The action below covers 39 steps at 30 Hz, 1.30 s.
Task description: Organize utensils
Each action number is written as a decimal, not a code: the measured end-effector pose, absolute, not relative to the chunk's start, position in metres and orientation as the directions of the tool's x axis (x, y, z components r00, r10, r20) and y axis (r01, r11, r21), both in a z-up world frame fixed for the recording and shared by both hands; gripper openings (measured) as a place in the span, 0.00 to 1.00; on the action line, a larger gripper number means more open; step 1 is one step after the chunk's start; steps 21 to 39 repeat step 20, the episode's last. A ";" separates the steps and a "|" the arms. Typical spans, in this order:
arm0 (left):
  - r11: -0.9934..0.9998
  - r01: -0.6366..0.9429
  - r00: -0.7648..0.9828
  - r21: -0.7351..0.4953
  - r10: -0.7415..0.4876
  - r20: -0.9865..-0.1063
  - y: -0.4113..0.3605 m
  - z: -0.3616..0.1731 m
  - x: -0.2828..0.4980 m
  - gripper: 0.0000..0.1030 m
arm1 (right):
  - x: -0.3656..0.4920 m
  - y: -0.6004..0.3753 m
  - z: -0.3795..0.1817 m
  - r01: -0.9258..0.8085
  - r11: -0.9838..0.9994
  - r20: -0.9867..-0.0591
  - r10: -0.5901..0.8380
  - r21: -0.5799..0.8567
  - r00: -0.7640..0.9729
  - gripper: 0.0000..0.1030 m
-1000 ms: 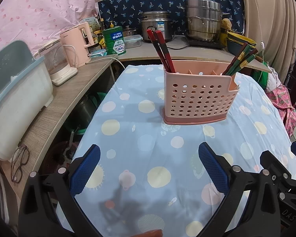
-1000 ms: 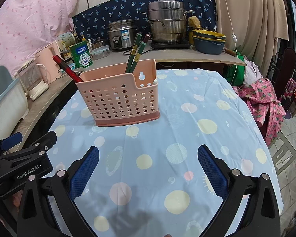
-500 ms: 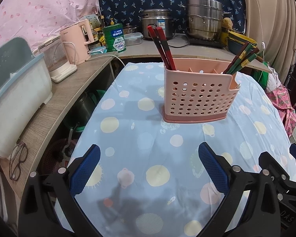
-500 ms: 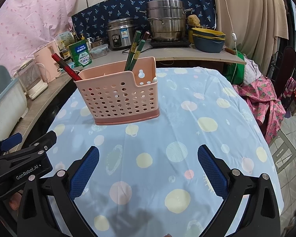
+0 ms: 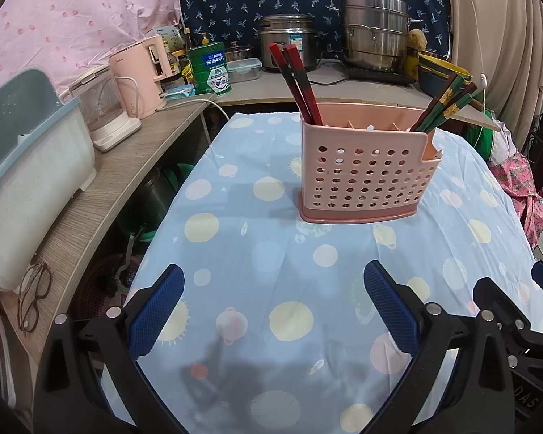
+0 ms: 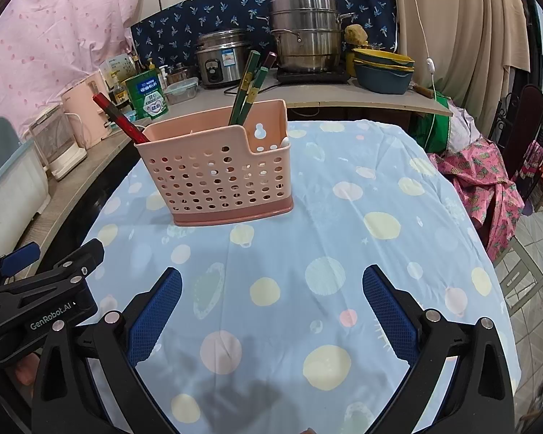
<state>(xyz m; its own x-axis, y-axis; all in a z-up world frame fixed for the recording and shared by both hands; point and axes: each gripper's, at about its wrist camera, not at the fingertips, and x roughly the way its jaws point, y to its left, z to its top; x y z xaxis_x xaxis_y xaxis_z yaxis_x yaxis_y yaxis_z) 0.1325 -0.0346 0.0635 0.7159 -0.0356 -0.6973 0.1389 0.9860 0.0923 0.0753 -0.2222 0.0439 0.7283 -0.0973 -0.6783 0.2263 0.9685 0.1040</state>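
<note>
At frame centre, pink holder (image 5: pixel 365 170) upright on dotted cloth (image 5: pixel 271 253); red chopsticks (image 5: pixel 300 83) left, green chopsticks (image 5: pixel 441 108) right. Below, left gripper (image 5: pixel 273 303) and right gripper (image 6: pixel 271 305) both spread wide, empty.

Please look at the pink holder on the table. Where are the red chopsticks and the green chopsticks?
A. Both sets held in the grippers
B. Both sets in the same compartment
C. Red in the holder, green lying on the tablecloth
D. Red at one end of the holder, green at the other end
D: in the pink holder the red chopsticks lean out of one end and the green chopsticks out of the opposite end.
</note>
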 end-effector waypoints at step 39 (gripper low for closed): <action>0.989 0.123 0.706 0.082 -0.029 -0.707 -0.028 0.059 0.137 0.92 | 0.076 -0.226 0.044 0.229 0.968 -0.680 -0.100 0.103 0.726 0.94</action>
